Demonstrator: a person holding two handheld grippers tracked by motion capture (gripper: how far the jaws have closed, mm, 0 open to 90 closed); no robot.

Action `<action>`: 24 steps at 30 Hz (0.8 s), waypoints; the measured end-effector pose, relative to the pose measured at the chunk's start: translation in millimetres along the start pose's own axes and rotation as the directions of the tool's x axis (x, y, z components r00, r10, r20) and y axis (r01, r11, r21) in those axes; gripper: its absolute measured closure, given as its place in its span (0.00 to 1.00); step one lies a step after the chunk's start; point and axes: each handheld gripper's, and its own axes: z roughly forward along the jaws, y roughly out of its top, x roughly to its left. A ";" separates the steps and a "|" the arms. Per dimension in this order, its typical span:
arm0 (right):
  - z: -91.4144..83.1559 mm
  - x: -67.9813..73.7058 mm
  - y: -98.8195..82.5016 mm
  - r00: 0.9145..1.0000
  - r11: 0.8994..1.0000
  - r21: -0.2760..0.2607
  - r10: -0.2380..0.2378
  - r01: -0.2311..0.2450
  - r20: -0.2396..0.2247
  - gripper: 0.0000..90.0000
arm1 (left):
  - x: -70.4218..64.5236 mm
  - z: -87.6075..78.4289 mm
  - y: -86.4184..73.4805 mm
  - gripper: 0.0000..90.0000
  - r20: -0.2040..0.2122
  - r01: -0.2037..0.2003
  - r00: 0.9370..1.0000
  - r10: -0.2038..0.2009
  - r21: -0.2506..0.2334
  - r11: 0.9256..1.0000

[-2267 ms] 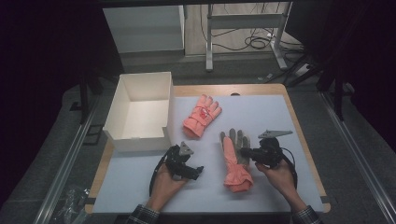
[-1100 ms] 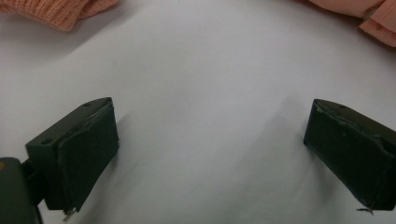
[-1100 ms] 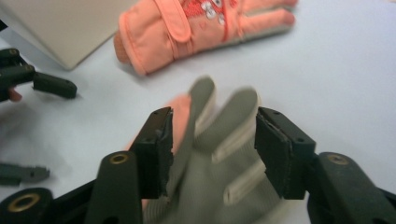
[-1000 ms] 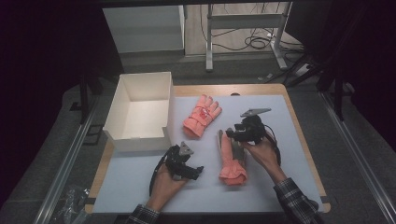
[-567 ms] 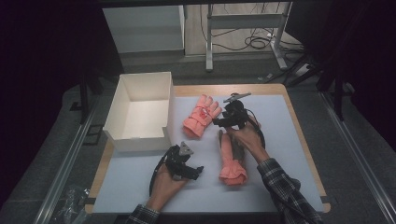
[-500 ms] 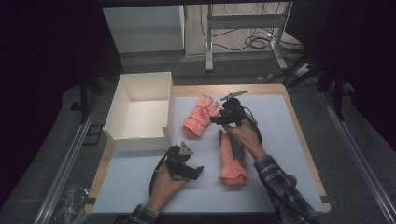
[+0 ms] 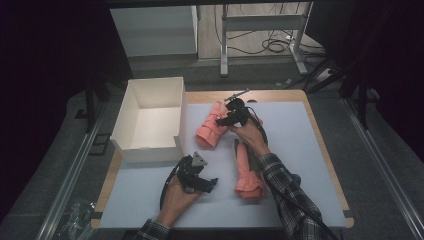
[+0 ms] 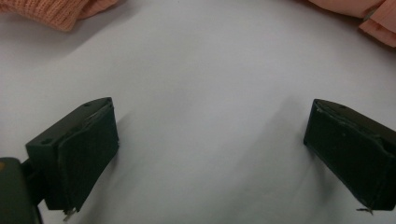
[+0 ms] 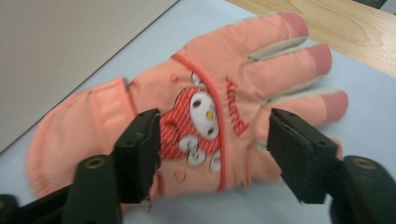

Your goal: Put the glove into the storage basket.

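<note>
- A dim room surrounds a wooden table (image 7: 300,97) topped with a pale mat (image 7: 310,150); an open white box (image 7: 150,120) sits at its far left corner.
- The far glove (image 7: 212,131), salmon pink with a cartoon patch and red lettering on its back, lies flat just right of the box wall, fingers pointing away from the person.
- A second glove (image 7: 246,167) lies nearer, right of centre, partly under the right forearm.
- The right gripper (image 9: 212,156) hangs over the far glove, jaws well apart and just opening wider; they straddle the patch without pressing, so nothing is held.
- The left gripper (image 8: 210,154) rests on the mat near the front, jaws spread wide over bare mat, empty.
- To grip well, I judge the right gripper should drop straight down until both pads meet fabric, then pinch a fold across the palm, not the slim fingers.
- Closing near the middle should stop the glove drooping unevenly when lifted.
- The box wall is close on the left; a straight lift should avoid snagging the cuff.
</note>
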 end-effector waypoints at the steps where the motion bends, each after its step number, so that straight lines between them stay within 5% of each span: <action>1: 4.3 -0.1 2.0 1.000 1.000 0.006 -0.001 0.001 0.004 0.35 | 0.0 0.0 0.0 0.04 0.000 0.000 1.000 0.000 0.000 1.000; 8: 31.1 -4.3 11.1 1.000 0.995 0.104 0.006 -0.006 -0.003 0.36 | 0.2 0.0 0.1 0.04 0.000 -0.002 1.000 0.002 0.000 1.000; 10: 33.9 -1.2 12.1 1.000 0.994 0.107 0.000 -0.001 0.009 0.49 | 0.1 0.0 0.1 0.04 0.000 -0.002 1.000 0.002 0.000 1.000; 11: 33.9 -0.6 12.9 1.000 0.993 0.113 0.018 -0.015 -0.023 0.66 | 0.1 0.0 0.1 0.04 0.000 -0.002 1.000 0.002 0.000 1.000; 12: 34.6 -0.4 12.6 0.999 0.993 0.116 0.029 -0.025 -0.039 0.70 | 0.1 0.0 0.1 0.04 0.000 -0.002 1.000 0.002 0.000 1.000; 18: 32.2 -1.0 9.9 0.998 0.993 0.111 0.035 -0.028 -0.061 0.91 | 0.1 0.0 0.1 0.04 0.000 -0.002 1.000 0.002 0.000 1.000; 24: 19.4 2.1 10.3 0.999 0.996 0.091 0.019 -0.015 -0.044 0.96 | 0.1 0.0 0.0 0.04 0.000 -0.002 1.000 0.002 0.000 1.000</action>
